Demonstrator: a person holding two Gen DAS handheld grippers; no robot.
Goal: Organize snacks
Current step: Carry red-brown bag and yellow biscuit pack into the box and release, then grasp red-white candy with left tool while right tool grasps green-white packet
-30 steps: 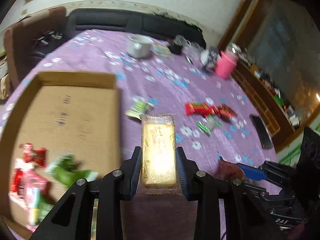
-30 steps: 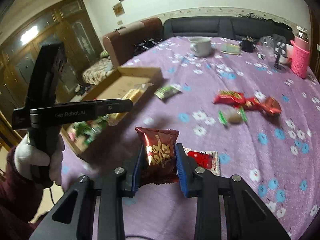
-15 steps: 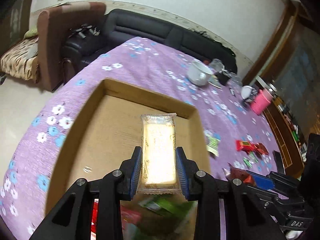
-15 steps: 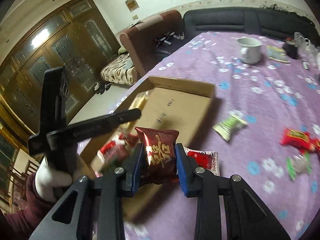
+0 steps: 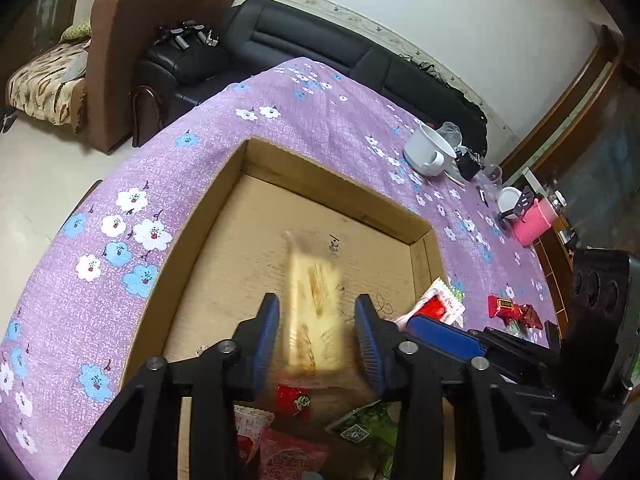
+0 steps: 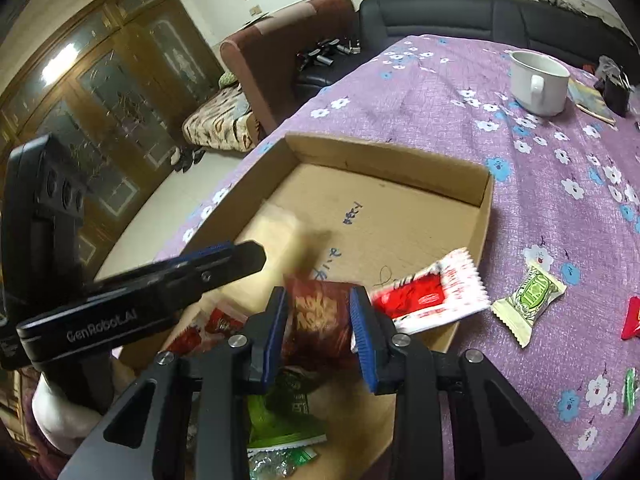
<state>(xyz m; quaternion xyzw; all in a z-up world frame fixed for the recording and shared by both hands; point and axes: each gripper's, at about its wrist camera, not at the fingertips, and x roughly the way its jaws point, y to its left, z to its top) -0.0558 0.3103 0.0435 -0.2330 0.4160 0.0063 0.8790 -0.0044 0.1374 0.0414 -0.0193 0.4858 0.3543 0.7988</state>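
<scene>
Hovering over the shallow brown cardboard box (image 5: 224, 216) on the purple flowered surface (image 5: 120, 216), the left hand-held gripper (image 5: 316, 340) has its fingers spread; the pale yellow wrapped biscuit bar (image 5: 314, 300) shows blurred between them, touching neither; the right hand-held gripper (image 6: 318, 334), angled over the box's near corner, is clamped on a dark red crinkled snack packet (image 6: 318, 316); a red-and-white sachet (image 6: 432, 292) lies just beside it on the box rim.
</scene>
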